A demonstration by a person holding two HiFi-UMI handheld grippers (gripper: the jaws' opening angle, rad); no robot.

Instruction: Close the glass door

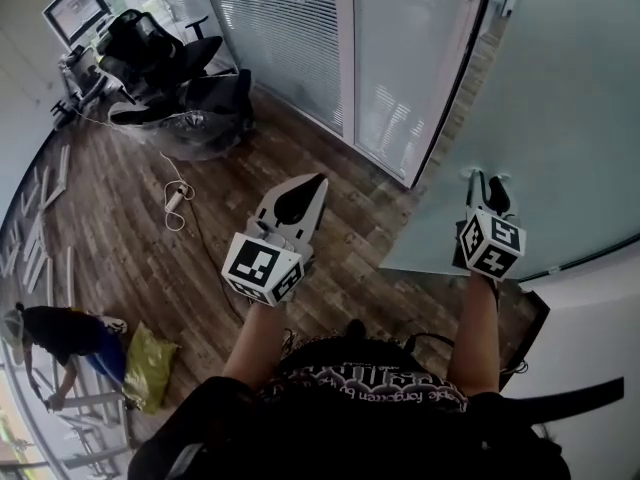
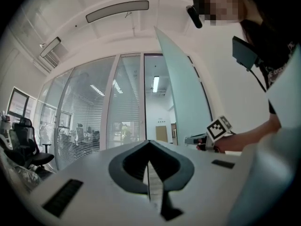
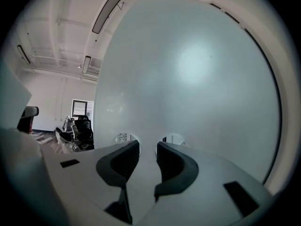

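Your left gripper [image 1: 316, 183], pinched closed and empty, sits left of the glass door [image 1: 560, 118]. Your right gripper [image 1: 490, 190], jaws narrowly parted, noses against the door's frosted face. The door stands swung open, and an office chair [image 1: 150, 43] lies far to its left.

Cannot see the whole glass door [image 1: 560, 98]: cropped by the head view's top and right edges. Can make out only the upper parts of two round fittings [image 3: 175, 136] on the glass door, masked by the right gripper [image 3: 147, 143]. Far left of the glass door, a bent-over person [image 1: 55, 333], clipped at the edge and too small for detail.
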